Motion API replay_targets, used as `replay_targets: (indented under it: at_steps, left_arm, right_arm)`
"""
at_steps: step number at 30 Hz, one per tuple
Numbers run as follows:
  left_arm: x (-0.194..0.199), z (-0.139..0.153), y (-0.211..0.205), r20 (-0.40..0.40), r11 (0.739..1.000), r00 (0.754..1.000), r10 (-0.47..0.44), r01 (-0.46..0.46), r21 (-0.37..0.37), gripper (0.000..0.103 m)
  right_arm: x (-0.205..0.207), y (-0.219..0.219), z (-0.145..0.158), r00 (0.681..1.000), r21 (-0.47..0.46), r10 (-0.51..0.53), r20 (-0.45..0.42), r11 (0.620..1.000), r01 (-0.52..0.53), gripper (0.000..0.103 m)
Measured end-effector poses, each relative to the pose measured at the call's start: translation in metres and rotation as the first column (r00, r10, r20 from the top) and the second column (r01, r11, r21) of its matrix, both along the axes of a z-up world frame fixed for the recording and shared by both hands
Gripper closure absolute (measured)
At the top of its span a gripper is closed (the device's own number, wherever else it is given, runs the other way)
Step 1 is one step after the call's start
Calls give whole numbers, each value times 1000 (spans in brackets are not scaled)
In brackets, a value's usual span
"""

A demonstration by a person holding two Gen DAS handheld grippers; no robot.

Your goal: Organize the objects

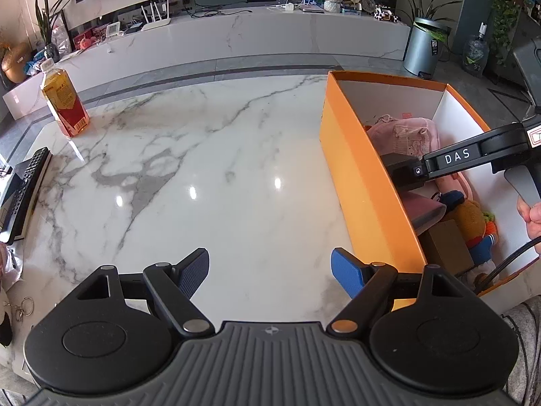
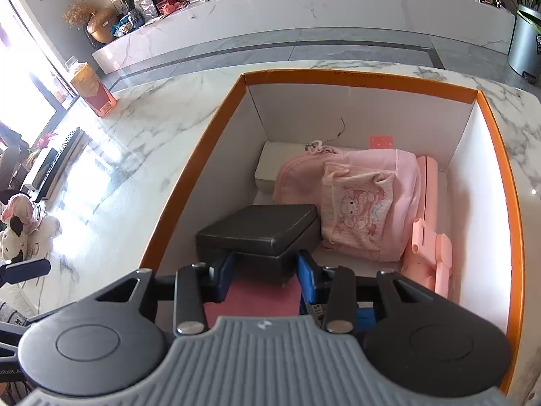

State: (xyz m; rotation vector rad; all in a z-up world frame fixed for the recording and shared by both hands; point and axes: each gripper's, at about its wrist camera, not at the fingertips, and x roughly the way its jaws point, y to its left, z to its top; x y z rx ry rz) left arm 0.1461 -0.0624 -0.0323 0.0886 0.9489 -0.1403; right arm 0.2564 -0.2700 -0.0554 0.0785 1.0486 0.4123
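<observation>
- The right gripper (image 2: 265,272) reaches down into the orange box (image 2: 338,77), its blue fingers (image 2: 306,279) clamped on the near corner of a black case (image 2: 260,233), one pad on each side.
- The black case sits at the near left of the box interior, tilted slightly, above a dull red flat item (image 2: 252,299) under the fingers.
- Beyond the case lies a pink fabric bag (image 2: 358,199) with a cartoon print, and behind that a white block (image 2: 267,165) against the far wall.
- A pink plastic piece (image 2: 429,233) rests along the right inner wall (its exact kind is hard to tell).
- The left gripper (image 1: 270,270) hovers over bare marble counter (image 1: 203,155), just left of the box, fingers spread wide with nothing between them.
- From the left wrist view the box (image 1: 358,176) also holds a stuffed toy (image 1: 473,223) and a brown carton (image 1: 446,247) at its near end.
- A bottle of amber drink (image 1: 64,101) stands upright at the far left of the counter, well apart from the box.
- A remote control (image 1: 25,189) lies at the counter's left edge.
</observation>
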Motion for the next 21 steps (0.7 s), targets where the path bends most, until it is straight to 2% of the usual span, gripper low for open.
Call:
replay_targets:
  at_steps: [2,5,7,9,10,11,12,14,16,21]
  left_arm:
    - [-1,2,-1,0,1000,1000,-6,6,-2,9]
    - [-3,4,-2,5,1000,1000,-12,12,-13,9]
    - [-5,5,-4,15,1000,1000,-14,15,-21,9]
    - [-5,5,-7,22,1000,1000,-8,8,-21,9]
    - [-6,4,-9,24,1000,1000,-8,8,-20,9]
    - [-7,4,-10,32,1000,999,-8,8,-20,9]
    - [-8,5,-12,39,1000,999,-6,7,-18,9]
    - [-10,6,-15,47,1000,999,-5,6,-9,9]
    - [-13,10,-18,59,1000,998,-3,4,-10,9]
    - [-29,24,-21,116,1000,993,4,-1,-31,9]
  right_arm:
    - [-3,3,-1,1000,-27,6,-22,1000,-6,59]
    - [-17,0,5,1000,-28,-17,5,999,17,41]
    - [-29,-1,13,999,-29,-7,39,1000,8,42]
    - [-38,2,19,998,-67,-1,55,998,5,39]
    - [-42,3,21,998,-93,-9,63,996,14,35]
    - [-48,4,24,996,-126,-25,81,991,35,20]
    - [-54,4,28,994,-146,-37,104,988,52,11]
    - [-67,4,36,990,-148,-51,130,986,71,10]
    - [-80,3,46,985,-112,-80,153,989,97,7]
    - [-115,6,66,959,-86,-139,248,983,164,1]
